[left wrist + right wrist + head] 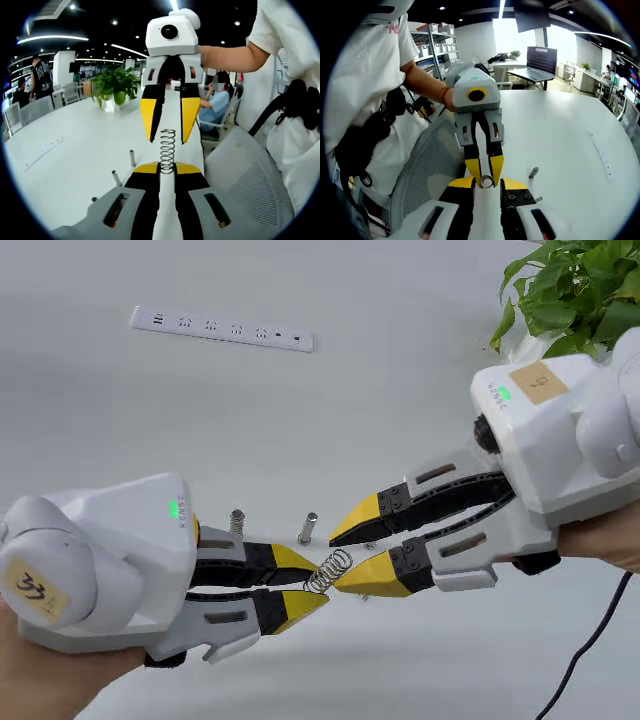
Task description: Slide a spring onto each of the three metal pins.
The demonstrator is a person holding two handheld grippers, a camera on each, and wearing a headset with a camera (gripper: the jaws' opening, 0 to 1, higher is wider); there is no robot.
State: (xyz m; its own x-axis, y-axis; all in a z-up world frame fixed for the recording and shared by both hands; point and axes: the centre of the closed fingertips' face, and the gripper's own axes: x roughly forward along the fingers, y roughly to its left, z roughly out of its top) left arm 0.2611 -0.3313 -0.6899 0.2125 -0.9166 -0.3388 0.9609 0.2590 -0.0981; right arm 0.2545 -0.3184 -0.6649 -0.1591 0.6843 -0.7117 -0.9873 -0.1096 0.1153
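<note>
Yellow-tipped black fingers [290, 560], silver spring [329, 570], white table [300, 420].

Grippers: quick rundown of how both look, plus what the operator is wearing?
Left gripper and right gripper match: rounded white housings, a lit green light on each, black slotted jaws ending in yellow wedge tips. Tan stickers carry handwritten numbers, 33 on the left. A black cable trails below the right one. The person wears a white short-sleeved shirt.

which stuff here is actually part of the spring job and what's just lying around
For the job: spring, held in the shut left claw; open right claw; metal pins.
Lying about: power strip; plant.
</note>
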